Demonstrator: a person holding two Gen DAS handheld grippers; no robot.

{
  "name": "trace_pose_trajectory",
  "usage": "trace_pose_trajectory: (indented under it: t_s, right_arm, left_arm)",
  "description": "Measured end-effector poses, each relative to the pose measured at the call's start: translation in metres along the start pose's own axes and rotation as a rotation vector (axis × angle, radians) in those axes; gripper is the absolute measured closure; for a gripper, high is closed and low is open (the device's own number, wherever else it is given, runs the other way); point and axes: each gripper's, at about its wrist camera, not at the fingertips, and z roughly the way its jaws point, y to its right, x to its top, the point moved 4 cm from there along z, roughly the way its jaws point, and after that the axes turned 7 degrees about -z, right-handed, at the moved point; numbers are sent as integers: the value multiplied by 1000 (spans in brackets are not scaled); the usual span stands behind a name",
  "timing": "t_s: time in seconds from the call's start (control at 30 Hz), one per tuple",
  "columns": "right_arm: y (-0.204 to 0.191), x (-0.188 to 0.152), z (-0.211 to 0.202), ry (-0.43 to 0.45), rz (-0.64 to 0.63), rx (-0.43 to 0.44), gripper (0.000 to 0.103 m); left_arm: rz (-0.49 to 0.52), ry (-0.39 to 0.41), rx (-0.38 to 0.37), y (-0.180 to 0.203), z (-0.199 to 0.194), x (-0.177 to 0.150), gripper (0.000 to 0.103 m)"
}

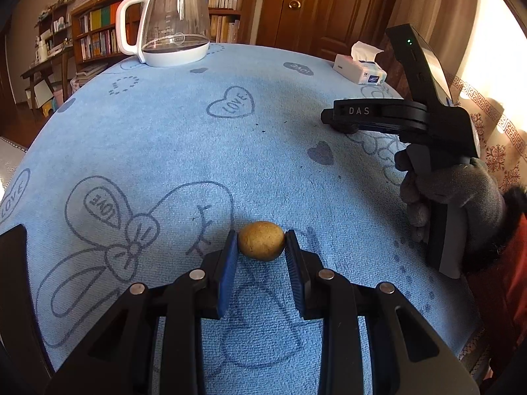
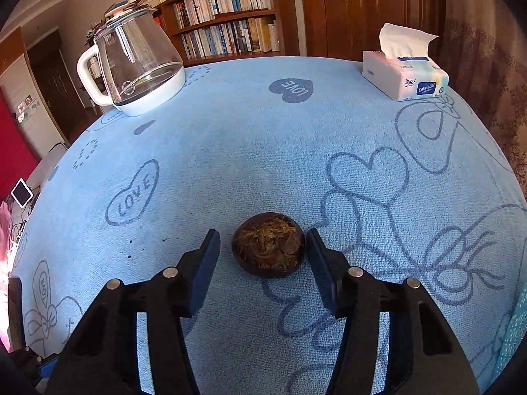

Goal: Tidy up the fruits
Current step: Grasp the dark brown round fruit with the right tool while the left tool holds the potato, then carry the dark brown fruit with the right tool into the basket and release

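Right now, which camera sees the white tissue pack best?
The right wrist view: the white soft-plastic tissue pack sits large and sharp, its blue label readable and one tissue sticking up. The left wrist view shows it smaller, far off near the table's back edge.

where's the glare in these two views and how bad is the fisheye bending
Left wrist view: sunlight blows out the curtain area at top right, the table cloth bulges into a dome, and the small tan fruit in the left gripper stays sharp. Right wrist view: lighting is more even, with glare only at the far left edge; the kettle leans with the distortion, and the dark round fruit is crisp.
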Motion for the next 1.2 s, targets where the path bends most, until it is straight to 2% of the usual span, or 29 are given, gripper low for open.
trace_pose_trajectory:
  t_s: [0.13,0.37,0.63,1.2]
  right_arm:
    - [1,1,2,2,-1,-24,58]
    - [-4,-3,-2,17,-24,-48,58]
    - [-10,-17,-23,47,-8,-19,58]
    - [-42,-70,-81,132,-50,25,58]
  left_arm:
    - [0,0,0,0,0,0,74]
    - [1,0,-1,0,1,0,74]
    - [1,0,0,0,0,0,74]
    - [7,7,11,1,0,-2,74]
